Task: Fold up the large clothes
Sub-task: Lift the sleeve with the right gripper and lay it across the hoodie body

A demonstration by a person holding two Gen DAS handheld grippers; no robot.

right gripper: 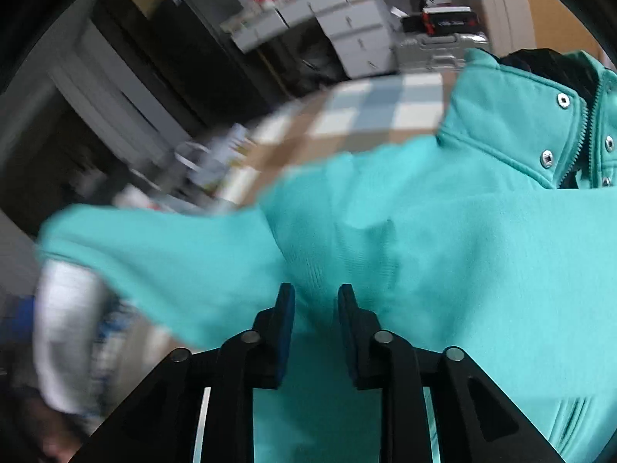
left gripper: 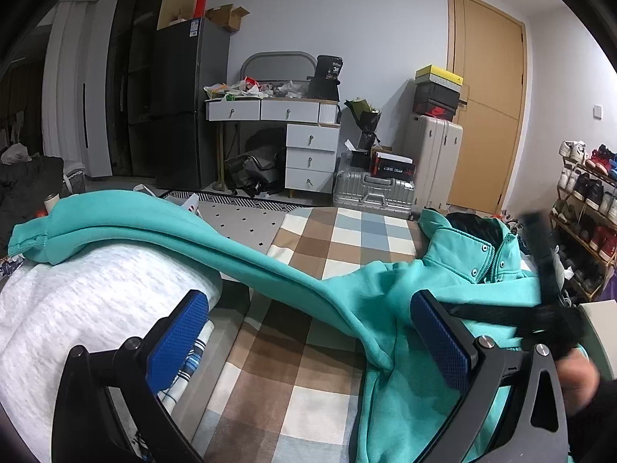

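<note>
A teal zip-up hooded sweatshirt (left gripper: 420,277) lies on the checkered bedcover (left gripper: 293,378), collar toward the far end. One long sleeve (left gripper: 154,220) stretches out to the left, its cuff draped over a white fleecy bundle (left gripper: 77,308). My left gripper (left gripper: 308,301) stands wide open low over the bed, one blue pad on each side of the sleeve's base, touching nothing. My right gripper (right gripper: 317,291) hovers over the sweatshirt (right gripper: 443,239) near the shoulder and armpit. Its jaws stand a narrow gap apart, with only fabric showing beyond them.
A hand (left gripper: 578,378) and blurred black gripper parts crowd the left wrist view's right edge. Beyond the bed stand silver suitcases (left gripper: 374,193), a white drawer desk (left gripper: 308,146), a dark fridge (left gripper: 185,104), a wooden door (left gripper: 489,100) and a shoe rack (left gripper: 586,208).
</note>
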